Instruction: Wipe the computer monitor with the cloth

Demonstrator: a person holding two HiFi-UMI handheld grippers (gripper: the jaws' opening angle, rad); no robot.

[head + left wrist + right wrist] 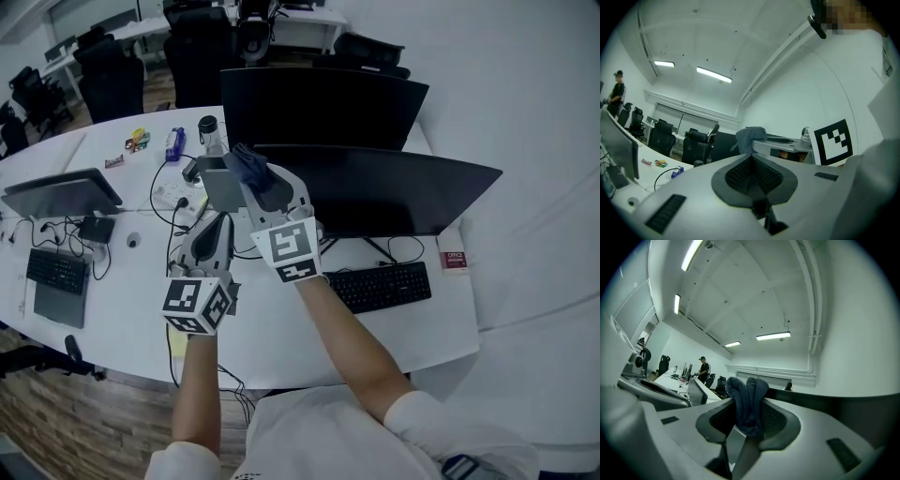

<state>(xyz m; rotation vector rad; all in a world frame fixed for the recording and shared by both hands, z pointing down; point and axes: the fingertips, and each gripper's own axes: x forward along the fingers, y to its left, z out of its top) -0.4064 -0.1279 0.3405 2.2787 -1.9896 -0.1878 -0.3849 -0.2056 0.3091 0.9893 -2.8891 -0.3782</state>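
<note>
Right gripper (259, 180) is clamping the bunched cloth (247, 160), holding it at monitor's (394, 192) upper-left corner, likely to begin wiping there | left gripper (218, 223) is hanging over desk (281, 330), jaws together, empty, likely keeping clear.

On the counter (450, 309) before us we find a monitor (394, 192), with a keyboard (382, 286) in front of it and a second monitor (319, 108) behind it. At the near monitor's left end is the right gripper (251, 171), the cloth (246, 161) between its fingers. The left gripper (216, 225) sits nearer us and further left. A bottle (210, 134) stands behind both. At the counter's far left we see a third screen (61, 192) with another keyboard (56, 270) before it.
</note>
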